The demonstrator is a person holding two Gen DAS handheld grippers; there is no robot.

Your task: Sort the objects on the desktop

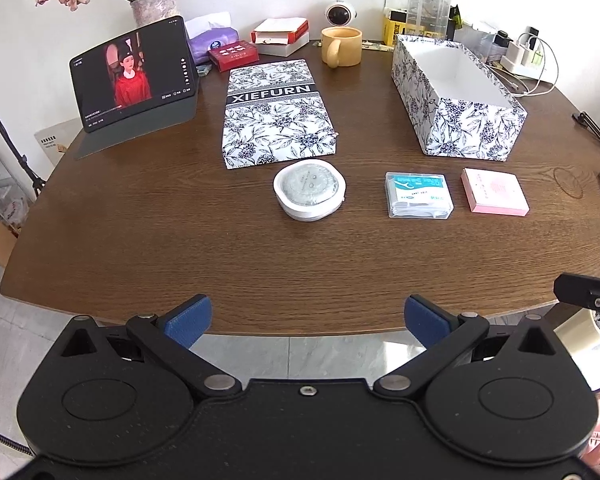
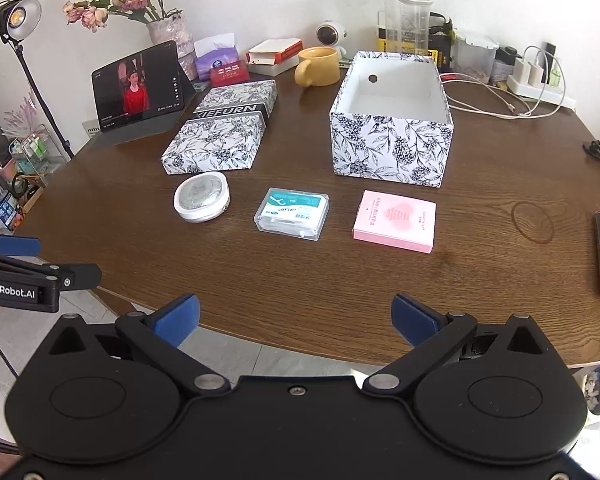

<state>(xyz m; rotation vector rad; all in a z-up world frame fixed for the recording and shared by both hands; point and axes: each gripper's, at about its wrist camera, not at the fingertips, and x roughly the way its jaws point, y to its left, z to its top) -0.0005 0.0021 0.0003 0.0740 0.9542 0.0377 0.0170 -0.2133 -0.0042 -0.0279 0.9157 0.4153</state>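
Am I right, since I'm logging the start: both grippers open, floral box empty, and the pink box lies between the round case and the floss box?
Not quite. Right wrist view: the floss box lies in the middle, between round case and pink box. The rest holds.

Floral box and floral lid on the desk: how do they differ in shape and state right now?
The floral box stands tall and open, its white inside bare, while the floral lid is shallow and lies closed side up. The lid carries a dark band with lettering; the box shows none. The box sits behind the pink pad, the lid behind the round white case. Both share the same blue-and-white leaf print.
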